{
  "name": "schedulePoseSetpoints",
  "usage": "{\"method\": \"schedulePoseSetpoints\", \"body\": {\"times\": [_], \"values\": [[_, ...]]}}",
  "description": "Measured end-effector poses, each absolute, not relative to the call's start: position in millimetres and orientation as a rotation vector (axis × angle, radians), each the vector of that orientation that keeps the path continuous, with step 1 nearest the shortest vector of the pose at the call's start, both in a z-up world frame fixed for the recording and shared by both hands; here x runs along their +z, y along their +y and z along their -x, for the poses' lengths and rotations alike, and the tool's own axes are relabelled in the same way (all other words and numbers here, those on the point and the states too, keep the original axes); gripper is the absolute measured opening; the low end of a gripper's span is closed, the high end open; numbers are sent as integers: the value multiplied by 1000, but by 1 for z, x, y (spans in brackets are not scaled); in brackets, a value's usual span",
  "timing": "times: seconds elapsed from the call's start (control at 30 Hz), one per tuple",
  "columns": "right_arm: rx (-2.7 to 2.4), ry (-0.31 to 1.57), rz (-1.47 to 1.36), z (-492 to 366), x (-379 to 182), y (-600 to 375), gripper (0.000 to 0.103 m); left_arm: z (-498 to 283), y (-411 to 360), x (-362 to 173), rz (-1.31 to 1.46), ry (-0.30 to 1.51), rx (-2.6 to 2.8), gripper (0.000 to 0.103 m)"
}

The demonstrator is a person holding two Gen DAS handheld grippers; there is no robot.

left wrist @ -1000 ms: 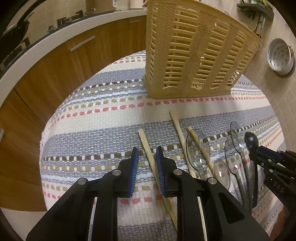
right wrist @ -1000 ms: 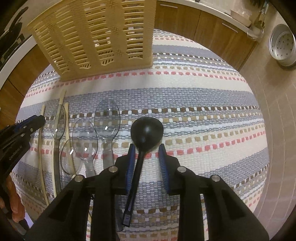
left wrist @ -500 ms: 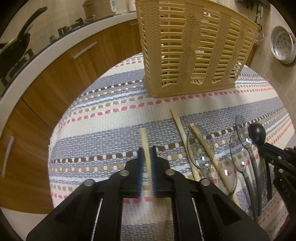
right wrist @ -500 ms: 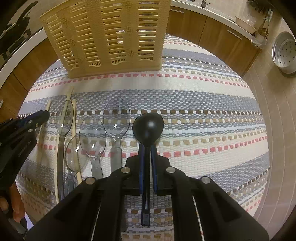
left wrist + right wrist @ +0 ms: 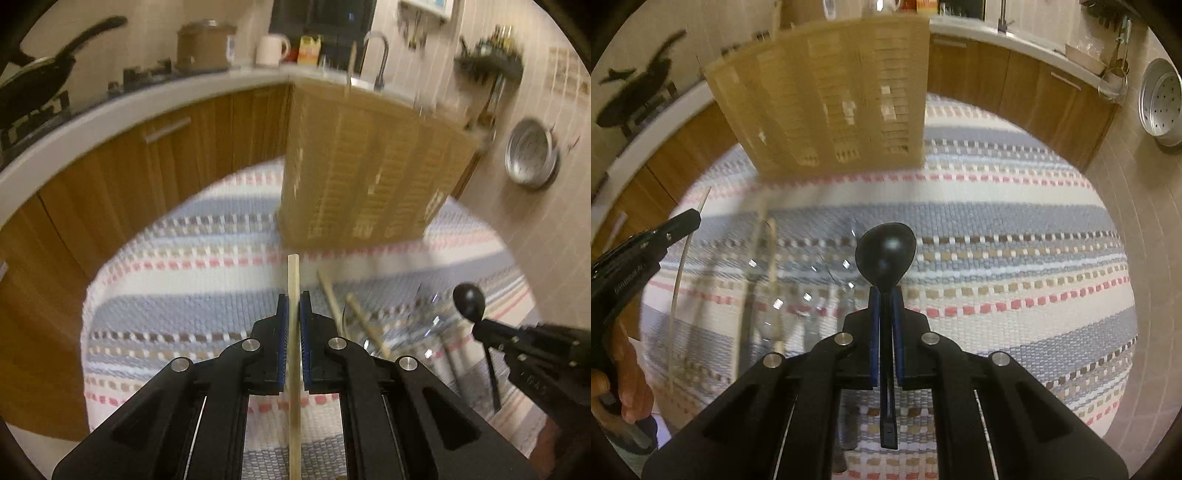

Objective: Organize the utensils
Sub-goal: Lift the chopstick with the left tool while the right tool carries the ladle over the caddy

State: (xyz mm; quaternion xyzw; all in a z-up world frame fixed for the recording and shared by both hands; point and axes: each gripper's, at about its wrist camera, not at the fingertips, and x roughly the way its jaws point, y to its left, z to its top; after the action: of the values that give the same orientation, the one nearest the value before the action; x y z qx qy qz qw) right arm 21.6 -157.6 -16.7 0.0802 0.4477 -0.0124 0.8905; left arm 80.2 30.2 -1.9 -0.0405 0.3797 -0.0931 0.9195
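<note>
The wooden chopstick (image 5: pixel 293 317) sits pinched in the left gripper (image 5: pixel 294 306), dead centre in the lower half of its frame, while the right gripper (image 5: pixel 885 306) is clamped on the neck of the black spoon (image 5: pixel 886 254). Both need to go into the beige slotted basket (image 5: pixel 369 166) up top, so I'd keep them tipped upright and drop in from above the rim. The right view shows a hand (image 5: pixel 624 384) at lower left and the clear plastic spoons (image 5: pixel 798 295) on the striped mat (image 5: pixel 997 221); the left view shows two more chopsticks (image 5: pixel 347 314).
</note>
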Motion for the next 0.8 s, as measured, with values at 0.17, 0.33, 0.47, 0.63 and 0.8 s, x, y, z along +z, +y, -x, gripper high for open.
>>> {"method": "schedulePoseSetpoints", "body": {"times": [0.17, 0.33, 0.47, 0.63, 0.8], "values": [[16, 809, -236, -4, 12, -165, 5, -69, 46, 31, 167, 659, -235, 4], [47, 681, -249, 9, 52, -169, 5, -60, 52, 71, 228, 502, -286, 4], [60, 553, -254, 11, 86, -176, 5, -60, 47, 107, 254, 365, -311, 4], [68, 405, -252, -4, 123, -182, 5, -62, 28, 150, 205, 168, -295, 4], [89, 297, -262, -34, 148, -194, 5, -82, 16, 169, 184, 43, -319, 4]]}}
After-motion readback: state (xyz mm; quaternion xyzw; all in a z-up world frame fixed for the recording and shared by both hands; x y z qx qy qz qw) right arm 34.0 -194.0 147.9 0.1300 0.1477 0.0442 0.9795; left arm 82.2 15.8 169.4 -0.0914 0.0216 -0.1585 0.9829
